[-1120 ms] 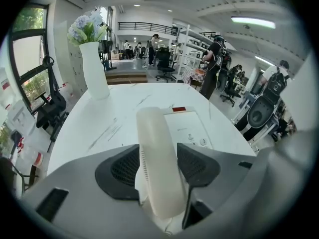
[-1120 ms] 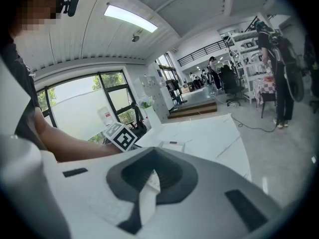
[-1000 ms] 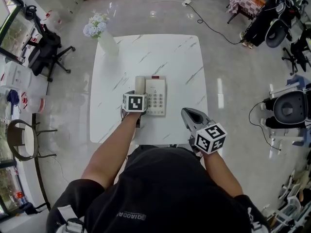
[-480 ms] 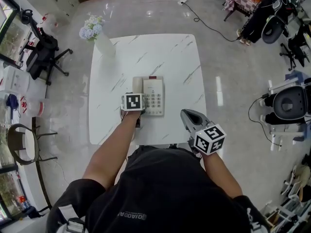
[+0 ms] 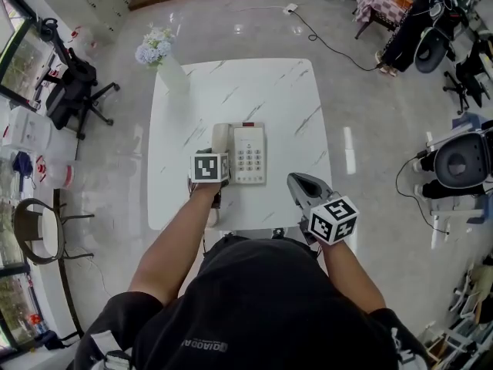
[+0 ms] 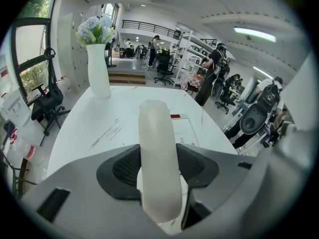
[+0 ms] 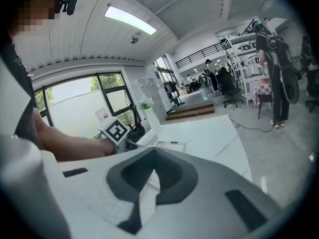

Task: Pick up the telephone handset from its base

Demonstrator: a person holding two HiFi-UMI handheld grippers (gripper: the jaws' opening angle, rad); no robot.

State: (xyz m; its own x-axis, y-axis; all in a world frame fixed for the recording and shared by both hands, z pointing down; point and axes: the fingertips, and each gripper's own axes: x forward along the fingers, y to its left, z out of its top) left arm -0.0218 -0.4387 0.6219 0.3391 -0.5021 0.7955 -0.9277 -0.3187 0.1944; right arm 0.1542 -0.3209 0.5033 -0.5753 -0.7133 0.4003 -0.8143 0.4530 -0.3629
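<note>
A cream telephone base (image 5: 249, 154) with a keypad lies in the middle of the white marble table (image 5: 231, 91). Its handset (image 5: 221, 137) runs along the base's left side. My left gripper (image 6: 158, 171) reaches steeply down over the handset's near end, and its marker cube hides the jaws in the head view. In the left gripper view the handset (image 6: 154, 133) stands between both dark pads, which press on its sides; the jaws have just been closing on it. My right gripper (image 5: 300, 183) hovers at the table's near right corner, shut and empty (image 7: 152, 176).
A white vase of pale flowers (image 5: 171, 68) stands at the table's far left corner. A black office chair (image 5: 73, 79) is on the floor to the left. A cable (image 5: 331, 41) crosses the floor at the back right, where a person stands.
The left gripper's cube has shifted slightly toward me and looks lifted a little, with the handset still under it. The right gripper has stayed where it was.
</note>
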